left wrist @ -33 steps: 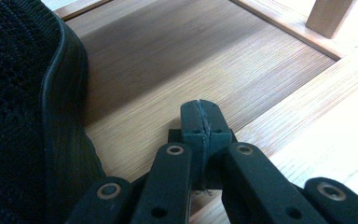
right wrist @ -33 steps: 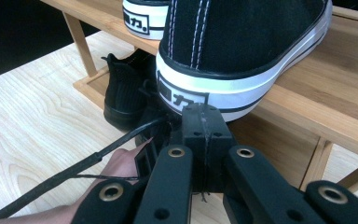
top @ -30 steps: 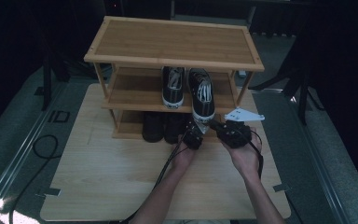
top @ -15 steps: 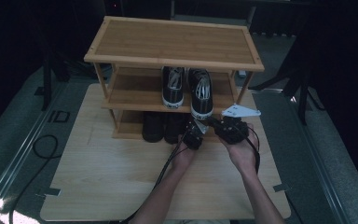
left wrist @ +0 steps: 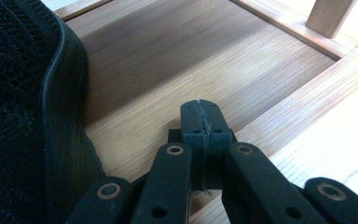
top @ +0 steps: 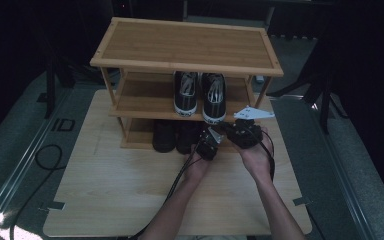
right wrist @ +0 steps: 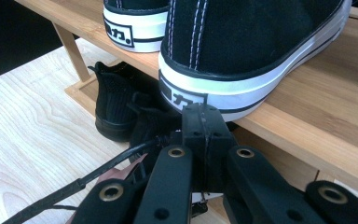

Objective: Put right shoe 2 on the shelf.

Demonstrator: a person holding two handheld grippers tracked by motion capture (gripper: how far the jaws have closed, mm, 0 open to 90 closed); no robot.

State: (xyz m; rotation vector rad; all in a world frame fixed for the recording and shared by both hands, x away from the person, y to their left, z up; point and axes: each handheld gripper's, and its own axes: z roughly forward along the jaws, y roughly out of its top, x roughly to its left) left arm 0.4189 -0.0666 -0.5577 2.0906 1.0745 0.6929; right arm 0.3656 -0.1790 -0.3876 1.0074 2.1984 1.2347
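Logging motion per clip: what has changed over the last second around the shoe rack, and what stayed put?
Very little changed. The right tool has edged slightly up toward the middle shelf, just below the heel of the right sneaker; its grey plate sits a bit higher. Nothing was grasped or released. The left tool stays shut at the bottom shelf beside the black shoes, and both pairs of shoes are unmoved.

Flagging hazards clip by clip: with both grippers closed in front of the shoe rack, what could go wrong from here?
1. The right gripper, shut, sits right at the heel of the right sneaker, which overhangs the middle shelf; a nudge could tip it off.
2. The left gripper, shut, is at the bottom shelf beside a black mesh shoe; it may shove rather than grasp.
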